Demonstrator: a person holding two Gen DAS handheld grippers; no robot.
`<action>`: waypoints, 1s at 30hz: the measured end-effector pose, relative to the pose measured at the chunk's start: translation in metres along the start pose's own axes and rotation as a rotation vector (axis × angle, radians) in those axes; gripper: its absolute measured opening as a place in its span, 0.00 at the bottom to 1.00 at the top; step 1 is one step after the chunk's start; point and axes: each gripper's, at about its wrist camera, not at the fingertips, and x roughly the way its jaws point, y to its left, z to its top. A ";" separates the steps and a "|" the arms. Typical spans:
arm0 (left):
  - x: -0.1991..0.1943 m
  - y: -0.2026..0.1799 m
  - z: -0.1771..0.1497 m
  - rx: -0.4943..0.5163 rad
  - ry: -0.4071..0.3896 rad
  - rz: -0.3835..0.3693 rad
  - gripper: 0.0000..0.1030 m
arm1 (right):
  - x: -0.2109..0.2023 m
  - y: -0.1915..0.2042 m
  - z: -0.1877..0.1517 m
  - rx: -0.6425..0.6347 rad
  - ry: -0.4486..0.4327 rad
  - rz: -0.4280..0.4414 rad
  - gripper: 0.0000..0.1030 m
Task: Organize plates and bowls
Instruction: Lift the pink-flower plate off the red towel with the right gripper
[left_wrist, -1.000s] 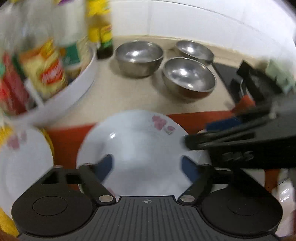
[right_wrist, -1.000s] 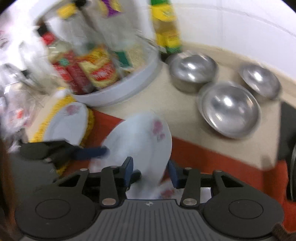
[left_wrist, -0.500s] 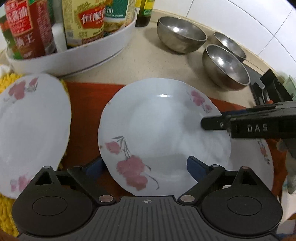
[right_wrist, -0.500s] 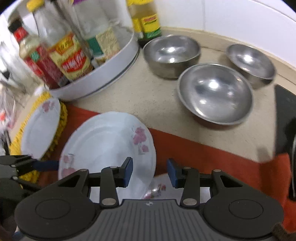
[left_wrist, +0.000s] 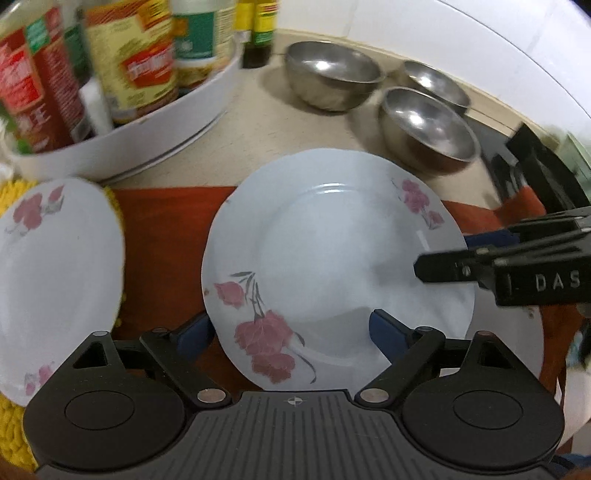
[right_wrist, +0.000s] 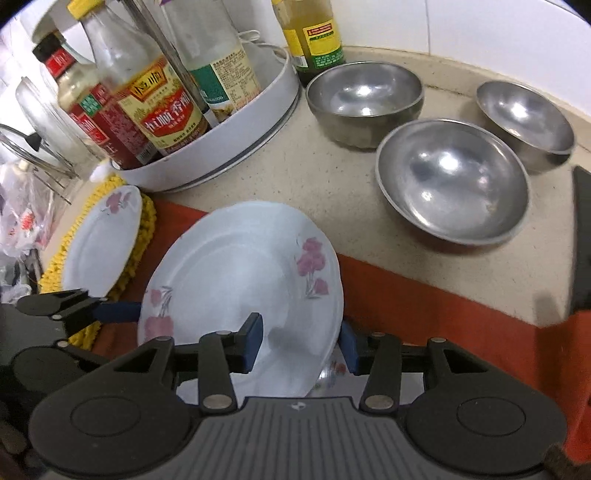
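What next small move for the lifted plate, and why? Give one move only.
Probably carry the lifted plate left toward the plate on the yellow mat. The right gripper straddles its tilted rim, the left gripper spans its near edge, and another plate lies beneath.

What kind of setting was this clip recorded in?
Most likely a home kitchen counter: condiment bottles stand in a white round tray, three steel bowls sit on the beige countertop, and a white tiled wall runs behind.
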 end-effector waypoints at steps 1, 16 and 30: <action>0.001 -0.005 0.000 0.020 0.003 -0.009 0.91 | -0.004 0.000 -0.004 0.007 -0.002 -0.006 0.40; 0.000 -0.067 -0.008 0.317 0.008 -0.141 0.90 | -0.046 -0.032 -0.072 0.175 0.039 -0.117 0.40; 0.020 -0.090 -0.007 0.320 0.104 -0.277 0.95 | -0.071 -0.074 -0.116 0.376 -0.028 -0.192 0.39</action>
